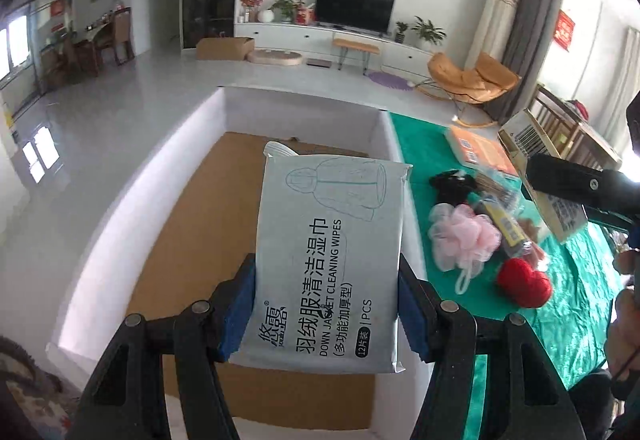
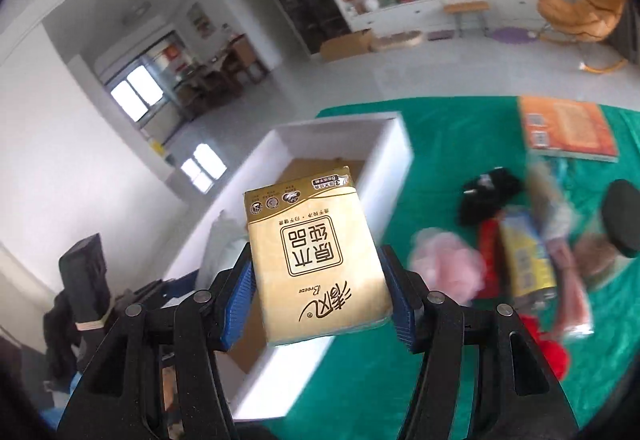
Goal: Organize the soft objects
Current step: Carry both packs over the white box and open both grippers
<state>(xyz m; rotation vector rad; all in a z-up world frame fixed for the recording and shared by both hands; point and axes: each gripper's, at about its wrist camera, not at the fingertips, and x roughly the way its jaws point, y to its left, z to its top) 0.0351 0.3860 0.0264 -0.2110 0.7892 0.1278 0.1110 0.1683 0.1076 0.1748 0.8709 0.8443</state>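
My left gripper is shut on a pale grey pack of cleaning wipes, held over the open white box with a brown cardboard floor. In the right wrist view my right gripper is shut on a golden tissue pack, held above the box's near edge. The right gripper with its tissue pack also shows at the right edge of the left wrist view. On the green cloth lie a pink mesh sponge, a red plush heart and a black soft item.
The green cloth covers the table right of the box. An orange book lies at its far side, with a yellow-blue packet and other packets among the soft things. Beyond are the living-room floor, an orange chair and a TV unit.
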